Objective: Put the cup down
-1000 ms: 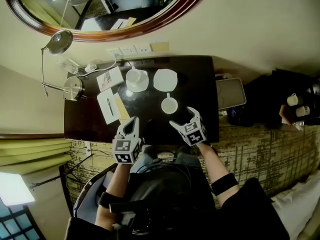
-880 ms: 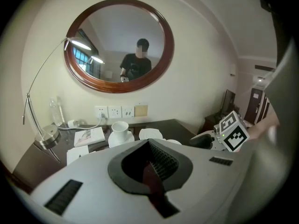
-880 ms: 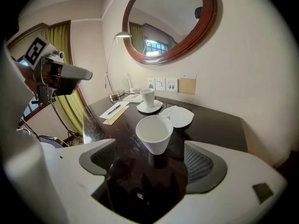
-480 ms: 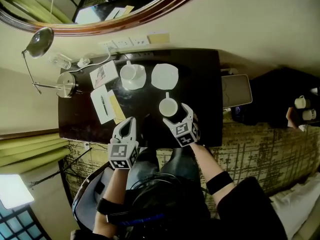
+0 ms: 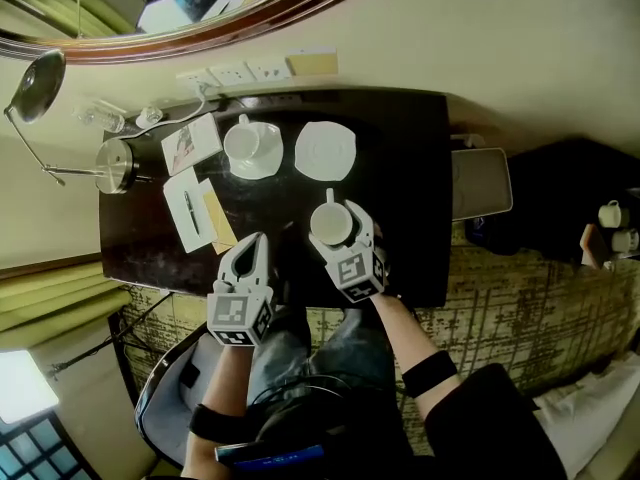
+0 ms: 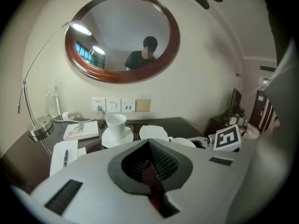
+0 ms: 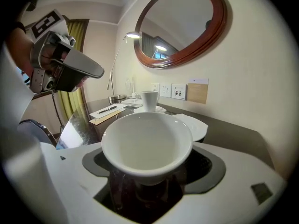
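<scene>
The right gripper [image 7: 150, 181], held in our right hand, has its jaws spread wide around a white cup [image 7: 147, 141]. The jaws have just been closing a little, yet dark gaps show on both sides of the cup's lower body, so we judge that the pads are not pressing it. The cup is upright and empty and seems to rest on the dark desk [image 5: 410, 188] near its front edge, its handle turned away from us toward an empty white saucer [image 5: 325, 151] just beyond. That already matches a cup put down, but the same scene would also suit jaws coming in to take hold, and we cannot tell which. Either way, doing this well means keeping the jaws level and evenly spaced about the cup, so that neither pad knocks its flared rim or tips it. It also means moving only along the line of the jaws, since the saucer sits close ahead. The left gripper [image 6: 150, 153], jaws pressed together on nothing, hovers over the desk's front edge, apart from the cup. Farther out stand a second cup [image 5: 243, 140] on its own saucer, a pen [image 5: 188, 211] on paper, wall sockets [image 6: 113, 105] and an oval mirror [image 6: 122, 36].
</scene>
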`<state>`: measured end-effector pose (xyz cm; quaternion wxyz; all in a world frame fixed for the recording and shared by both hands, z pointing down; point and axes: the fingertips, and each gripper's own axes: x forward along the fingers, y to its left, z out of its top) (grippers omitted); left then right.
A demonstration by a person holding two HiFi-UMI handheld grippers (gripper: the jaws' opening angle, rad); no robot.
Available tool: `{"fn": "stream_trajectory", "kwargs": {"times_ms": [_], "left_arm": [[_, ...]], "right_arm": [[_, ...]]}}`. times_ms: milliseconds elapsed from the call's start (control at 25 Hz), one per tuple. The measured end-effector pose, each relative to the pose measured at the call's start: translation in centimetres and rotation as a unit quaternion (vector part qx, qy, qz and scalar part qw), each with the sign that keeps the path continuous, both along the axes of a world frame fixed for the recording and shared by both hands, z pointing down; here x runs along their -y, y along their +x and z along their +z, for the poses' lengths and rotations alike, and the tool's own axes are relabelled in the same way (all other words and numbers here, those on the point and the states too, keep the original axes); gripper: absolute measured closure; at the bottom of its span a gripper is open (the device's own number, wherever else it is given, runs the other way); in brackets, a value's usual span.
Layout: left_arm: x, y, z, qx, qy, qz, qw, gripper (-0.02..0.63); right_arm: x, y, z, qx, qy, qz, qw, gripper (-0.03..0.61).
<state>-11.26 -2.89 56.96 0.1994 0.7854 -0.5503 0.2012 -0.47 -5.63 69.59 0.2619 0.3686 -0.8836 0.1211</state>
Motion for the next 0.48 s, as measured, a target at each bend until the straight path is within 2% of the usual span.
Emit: {"fn": "stream_trajectory", "kwargs": {"times_ms": [80,200,480], "left_arm": [[-0.1,0.0,0.4,0.002,-0.002,0.003,1.0000,0.612],[-0.5,0.6,1.0,0.003,-0.006,0.018,0.9998,0.612],[-0.4,0.9,2.1,0.002,-0.013,0.022,0.9997,0.612]], "right_arm": [[0.0,-0.3,-0.1,0.005,0.012,-0.012,1.000,0.175],[-0.4,-0.4,0.3,0.018,0.026,-0.023,0.999,0.175],[0.0,0.4,-0.5,0.025,0.033,-0.019,0.999,0.178]]}}
